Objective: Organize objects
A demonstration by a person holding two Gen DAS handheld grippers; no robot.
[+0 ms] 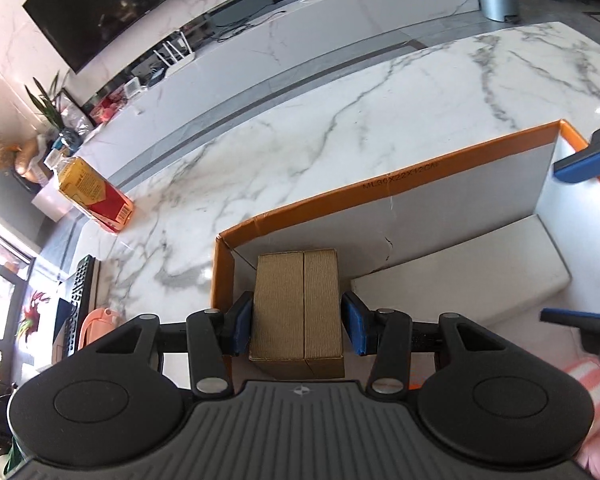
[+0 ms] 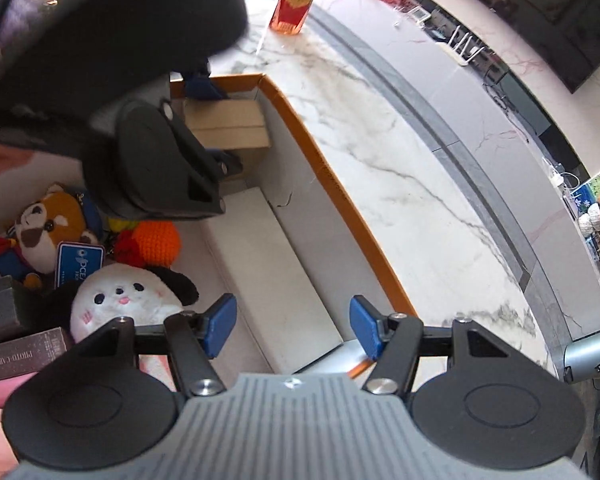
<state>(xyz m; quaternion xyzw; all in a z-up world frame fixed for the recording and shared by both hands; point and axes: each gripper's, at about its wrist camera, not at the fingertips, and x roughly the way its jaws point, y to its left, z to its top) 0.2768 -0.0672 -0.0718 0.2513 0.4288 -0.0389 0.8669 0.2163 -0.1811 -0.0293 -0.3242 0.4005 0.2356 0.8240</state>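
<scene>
A brown cardboard box (image 1: 298,304) stands in the corner of an orange-rimmed storage box (image 1: 380,188). My left gripper (image 1: 298,324) has its blue pads on either side of the brown box, close to its sides; a small gap shows on the right. In the right wrist view the brown box (image 2: 228,126) sits at the far corner with the left gripper over it. My right gripper (image 2: 292,328) is open and empty above a long white box (image 2: 276,272) lying along the storage box's wall (image 2: 340,200).
Plush toys (image 2: 116,300) and dark books (image 2: 20,348) lie in the storage box's left part. A yellow-red carton (image 1: 94,196) stands on the marble table (image 1: 340,120). A TV console lies beyond the table.
</scene>
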